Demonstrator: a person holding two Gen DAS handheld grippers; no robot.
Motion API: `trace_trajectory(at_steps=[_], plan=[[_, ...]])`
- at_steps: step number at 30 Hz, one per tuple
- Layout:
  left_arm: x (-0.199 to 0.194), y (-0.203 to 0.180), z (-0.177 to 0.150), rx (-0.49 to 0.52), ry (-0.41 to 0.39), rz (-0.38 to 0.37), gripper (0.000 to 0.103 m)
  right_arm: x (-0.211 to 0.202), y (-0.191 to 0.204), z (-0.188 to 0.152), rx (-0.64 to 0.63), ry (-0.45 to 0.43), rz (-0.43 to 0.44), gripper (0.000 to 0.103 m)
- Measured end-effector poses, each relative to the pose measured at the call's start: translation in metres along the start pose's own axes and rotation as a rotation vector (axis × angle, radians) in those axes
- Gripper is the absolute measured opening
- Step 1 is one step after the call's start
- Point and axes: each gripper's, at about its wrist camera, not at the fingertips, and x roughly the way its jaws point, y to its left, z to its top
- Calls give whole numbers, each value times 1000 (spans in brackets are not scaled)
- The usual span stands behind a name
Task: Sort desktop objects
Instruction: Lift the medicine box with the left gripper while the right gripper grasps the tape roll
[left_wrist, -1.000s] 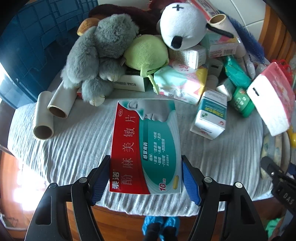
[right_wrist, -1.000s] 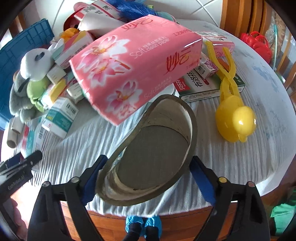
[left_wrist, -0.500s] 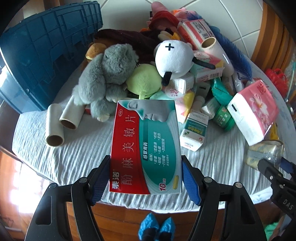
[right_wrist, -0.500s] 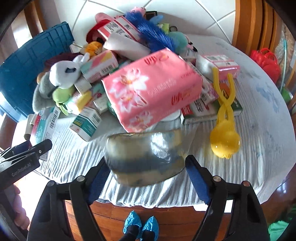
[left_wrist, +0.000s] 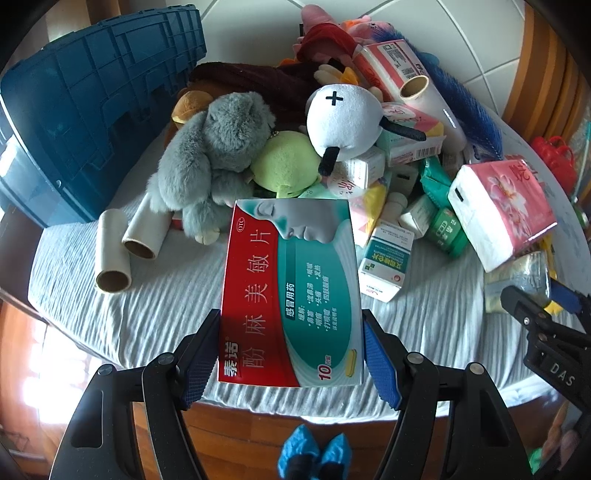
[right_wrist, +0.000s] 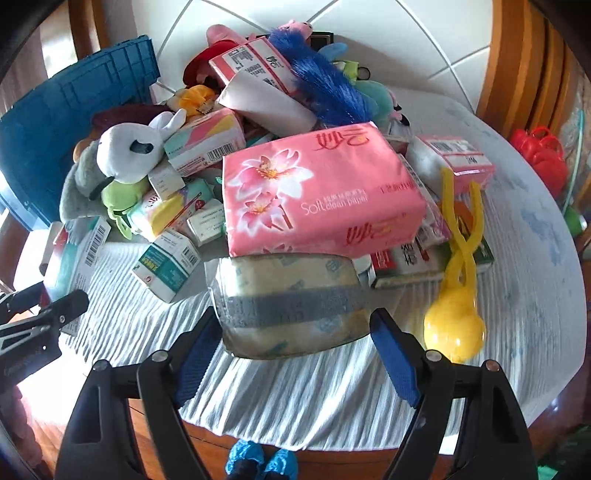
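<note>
My left gripper is shut on a red and teal medicine box, its blue pads pressing the box's two long edges and holding it above the cloth-covered table. My right gripper is shut on a wide roll of clear tape, seen side on and lifted just in front of the pile. In the right wrist view the left gripper and its medicine box show at the far left. In the left wrist view the right gripper and tape roll sit at the right edge.
A heap of plush toys, among them a grey rabbit, fills the table's back, with small boxes and a pink tissue pack. A blue crate stands at the back left. Two cardboard tubes lie left, a yellow clamp toy right.
Both grippers have risen from the table with their loads. The tape roll has turned from showing its open hole to lying side on between the right pads.
</note>
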Motion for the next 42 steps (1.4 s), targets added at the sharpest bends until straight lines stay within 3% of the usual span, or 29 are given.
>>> trace_trajectory(at_steps=[8,12,16,22,23,27,35,42], plan=[[-30,-4,19,4,-71,-10,72,-34,-2,15,-39,-50,22,72],[-51,-6,29,6,-122,-7,72,-54,0,27,-68,-93,24,50],[-51,-6,28,6,-121,-2,72,-30,-4,24,-91,-23,34,49],[-28,-12,18,19,-67,-13,72,-12,-13,28,-74,-52,16,50],[-26,-13,17,22,-62,-17,72,-9,-14,28,-72,-48,14,53],[-18,-19,15,32,-49,-33,72,10,-23,17,-18,-13,27,93],[-7,-34,14,55,-33,-61,72,33,-55,-19,90,79,146,95],[-3,-49,12,83,-20,-77,72,23,-69,-17,123,31,185,95]])
